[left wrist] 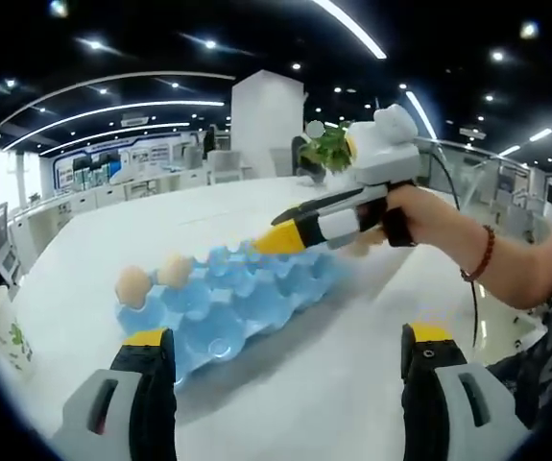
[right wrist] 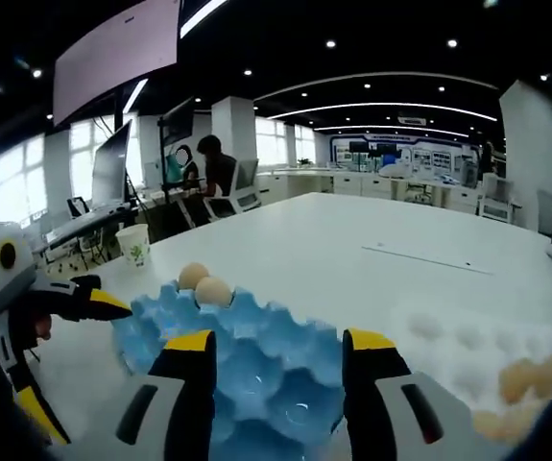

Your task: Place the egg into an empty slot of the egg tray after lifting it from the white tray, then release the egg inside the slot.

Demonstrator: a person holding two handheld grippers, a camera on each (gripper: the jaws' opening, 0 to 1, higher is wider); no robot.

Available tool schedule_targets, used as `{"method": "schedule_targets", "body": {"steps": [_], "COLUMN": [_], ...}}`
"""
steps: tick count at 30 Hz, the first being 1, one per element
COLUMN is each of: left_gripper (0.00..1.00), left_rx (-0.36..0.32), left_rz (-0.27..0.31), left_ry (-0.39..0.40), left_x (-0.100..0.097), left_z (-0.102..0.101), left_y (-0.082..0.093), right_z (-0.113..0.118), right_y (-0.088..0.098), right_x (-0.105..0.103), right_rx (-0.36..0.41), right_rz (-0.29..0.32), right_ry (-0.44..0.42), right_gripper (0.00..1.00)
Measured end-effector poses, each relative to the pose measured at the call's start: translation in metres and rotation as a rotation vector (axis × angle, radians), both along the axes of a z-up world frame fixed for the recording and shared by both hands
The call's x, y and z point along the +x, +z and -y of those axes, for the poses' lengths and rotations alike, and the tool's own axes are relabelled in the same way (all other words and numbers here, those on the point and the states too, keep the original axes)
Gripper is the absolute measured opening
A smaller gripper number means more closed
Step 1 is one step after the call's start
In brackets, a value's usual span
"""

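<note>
A: Left gripper view, left to right. A paper cup (left wrist: 5,331) at the left edge, then the blue egg tray (left wrist: 232,298) in mid-frame with two eggs (left wrist: 133,284) seated at its left end. Left gripper (left wrist: 285,370) along the bottom, jaws spread wide, nothing between them. The right gripper (left wrist: 280,237) reaches in from the right, held in a hand (left wrist: 429,216), its yellow tips over the tray's upper edge.

B: Anything between those tips?

A: Cannot tell from here. Right gripper view settles it: left gripper (right wrist: 103,303) at the left edge, the blue tray centre-low, and the right gripper's own jaws parted over empty slots, carrying nothing.

B: And the eggs to be fetched?

A: Lower right of that view, blurred, in the white tray (right wrist: 468,351): a few eggs (right wrist: 520,379) at its near corner.

B: Step, then?

A: My reading: between placements, no egg in hand. Next move needs the right gripper swung to the white tray, jaws straddling one egg, closing gently.
</note>
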State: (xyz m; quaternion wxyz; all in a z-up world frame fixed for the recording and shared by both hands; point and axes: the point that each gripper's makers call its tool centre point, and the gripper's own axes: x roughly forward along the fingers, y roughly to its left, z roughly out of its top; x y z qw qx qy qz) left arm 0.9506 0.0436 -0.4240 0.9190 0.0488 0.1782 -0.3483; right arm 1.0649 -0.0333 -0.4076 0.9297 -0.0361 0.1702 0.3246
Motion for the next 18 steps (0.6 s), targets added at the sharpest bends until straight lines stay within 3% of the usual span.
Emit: {"method": "schedule_targets", "body": {"steps": [18], "left_gripper": [1.0], "left_rx": [-0.001], "left_rz": [0.0], "left_ry": [-0.015], "left_x": [0.0], "left_z": [0.004], "left_y": [0.001], "right_z": [0.056], "right_y": [0.005], "right_x": [0.002], "right_rx": [0.018], "right_rz": [-0.011], "right_ry": [-0.112], "right_gripper": [0.56]}}
